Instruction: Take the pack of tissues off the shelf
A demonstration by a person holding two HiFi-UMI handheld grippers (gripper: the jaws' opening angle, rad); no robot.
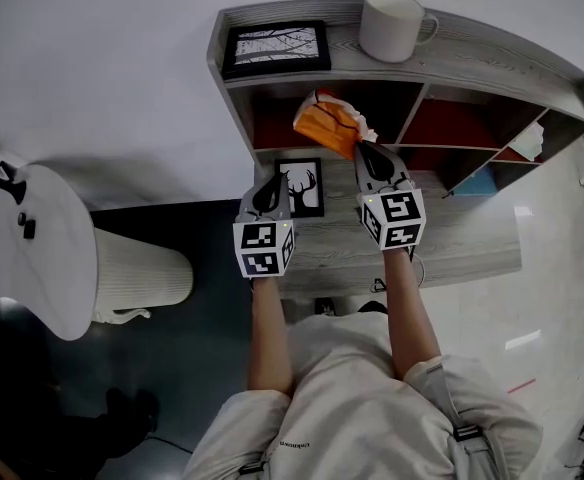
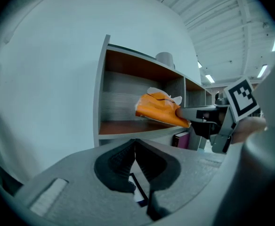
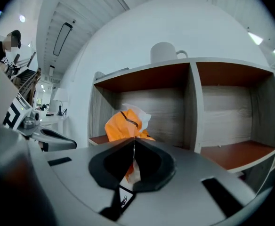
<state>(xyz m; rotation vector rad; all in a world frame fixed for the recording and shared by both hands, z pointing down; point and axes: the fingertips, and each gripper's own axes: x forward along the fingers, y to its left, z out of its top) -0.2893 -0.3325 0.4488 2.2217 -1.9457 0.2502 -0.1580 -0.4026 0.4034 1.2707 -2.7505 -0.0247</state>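
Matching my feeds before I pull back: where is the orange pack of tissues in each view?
Head view: pack of tissues upper centre, at the shelf's left compartment, pinched by the right tongs.
Left gripper view: pack right of centre, at the shelf opening.
Right gripper view: pack at centre, between its tongs.
Shared landmark: white mug on the shelf top.

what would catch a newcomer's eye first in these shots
The bright orange pack of tissues, pinched at one end in the right gripper's shut jaws at the shelf's upper left compartment in the head view. Next comes the white mug standing on top of the shelf, and the left gripper, shut and empty beside the right one.
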